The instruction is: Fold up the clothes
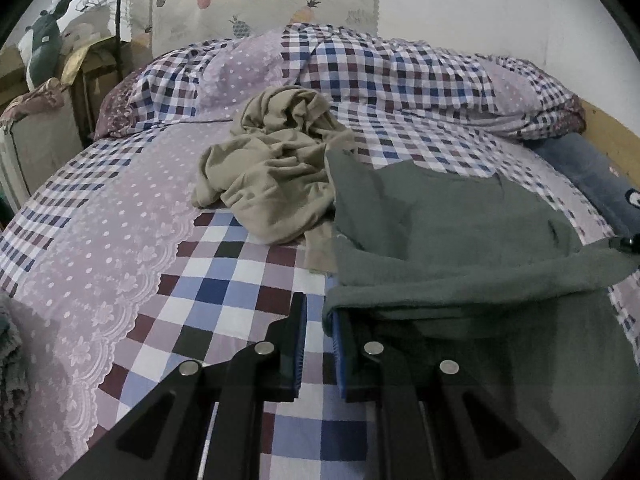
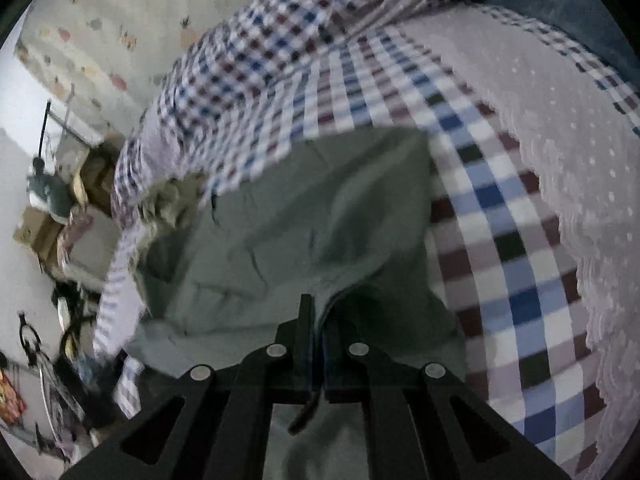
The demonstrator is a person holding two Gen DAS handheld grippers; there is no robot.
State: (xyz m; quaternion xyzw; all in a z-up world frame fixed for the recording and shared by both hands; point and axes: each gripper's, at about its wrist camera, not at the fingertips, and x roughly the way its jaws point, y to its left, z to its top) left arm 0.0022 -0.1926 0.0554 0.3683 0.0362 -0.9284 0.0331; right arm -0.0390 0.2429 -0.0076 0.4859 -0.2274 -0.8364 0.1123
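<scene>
Garment (image 1: 460, 232), grey, runs rightward between parted left tool (image 1: 320, 320) and clamping right tool (image 2: 320, 320).

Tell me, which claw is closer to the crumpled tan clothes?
Left. The left claw faces the tan clothes across bare checked bedding. The right claw grips the grey garment, tan pile off beyond it.

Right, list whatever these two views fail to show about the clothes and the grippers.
- Left wrist view: the left gripper has a gap between its jaws; the grey garment drapes over the right finger, so any grip is unclear.
- Same view: the beige garment is crumpled; its type is unreadable.
- Right wrist view: motion blur; the right gripper pinches grey cloth, which hides the bed beneath.
</scene>
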